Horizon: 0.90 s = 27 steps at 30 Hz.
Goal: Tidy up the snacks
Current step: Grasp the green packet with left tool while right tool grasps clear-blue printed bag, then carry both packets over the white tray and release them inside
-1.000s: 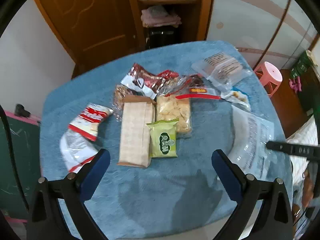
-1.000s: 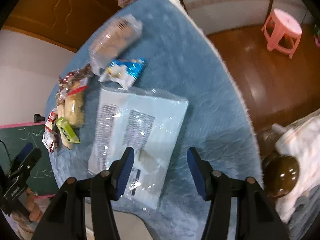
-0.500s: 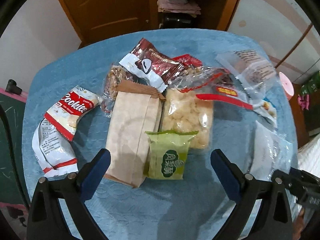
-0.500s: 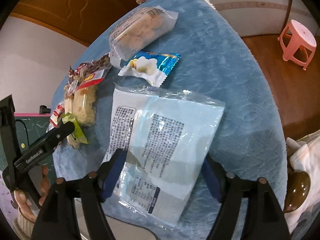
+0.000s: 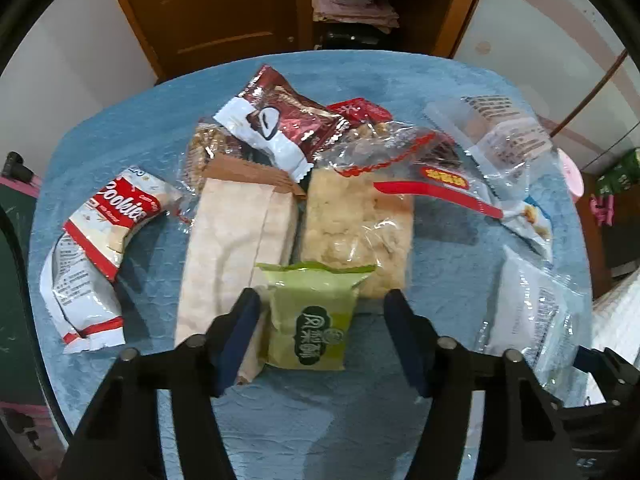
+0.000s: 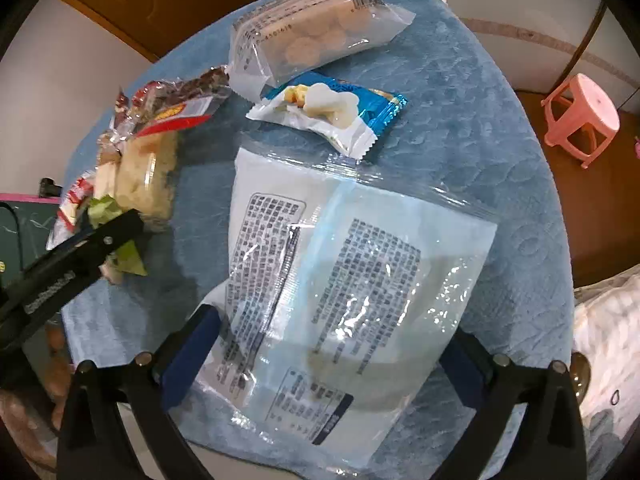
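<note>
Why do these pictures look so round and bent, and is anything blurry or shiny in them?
Both views come through fisheye lenses, so the table edge curves and the corners go black. Left wrist view: slightly soft, the green packet lettering smeared. Right wrist view: sharper, with white glare on the large clear bag.

Our left camera looks down, close over the green packet (image 5: 310, 316). Our right camera looks down, close over the big clear bag (image 6: 340, 280). Both see the blue table (image 5: 360, 432).

Snack packets lie flat on a blue-covered bench: a green pouch (image 5: 308, 320) resting against a tan packet (image 5: 236, 248) and clear puffed-snack bag (image 5: 356, 220); a large clear printed bag (image 6: 340, 304) lies apart.
</note>
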Each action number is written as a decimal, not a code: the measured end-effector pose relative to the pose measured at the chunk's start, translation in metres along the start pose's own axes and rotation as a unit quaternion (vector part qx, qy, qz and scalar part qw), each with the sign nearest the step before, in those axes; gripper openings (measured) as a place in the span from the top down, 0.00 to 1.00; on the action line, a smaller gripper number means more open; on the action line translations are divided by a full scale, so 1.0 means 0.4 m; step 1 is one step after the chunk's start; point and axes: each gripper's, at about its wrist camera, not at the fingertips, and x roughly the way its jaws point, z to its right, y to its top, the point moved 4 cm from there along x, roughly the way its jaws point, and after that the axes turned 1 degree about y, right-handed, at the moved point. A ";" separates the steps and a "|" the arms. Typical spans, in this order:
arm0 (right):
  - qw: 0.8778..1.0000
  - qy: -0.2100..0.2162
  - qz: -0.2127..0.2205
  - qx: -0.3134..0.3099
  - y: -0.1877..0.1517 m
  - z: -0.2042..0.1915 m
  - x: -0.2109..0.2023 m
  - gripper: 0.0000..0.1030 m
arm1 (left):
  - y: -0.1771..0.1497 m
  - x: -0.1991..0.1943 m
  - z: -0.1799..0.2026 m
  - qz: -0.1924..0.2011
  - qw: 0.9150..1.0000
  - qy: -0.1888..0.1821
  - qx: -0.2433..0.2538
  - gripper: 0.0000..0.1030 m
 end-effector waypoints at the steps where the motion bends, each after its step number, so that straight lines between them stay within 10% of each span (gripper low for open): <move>1: 1.000 -0.005 0.001 -0.003 -0.001 -0.005 0.001 0.00 | -0.005 0.000 -0.001 -0.001 1.000 -0.010 -0.003 0.50; 15: 0.998 0.049 0.038 0.009 -0.015 0.052 -0.069 0.54 | -0.050 -0.015 -0.038 -0.006 0.999 -0.030 -0.045 0.63; 27: 0.994 0.049 0.094 -0.005 -0.078 0.064 -0.205 0.60 | -0.092 -0.248 -0.020 0.054 0.997 -0.058 -0.026 0.63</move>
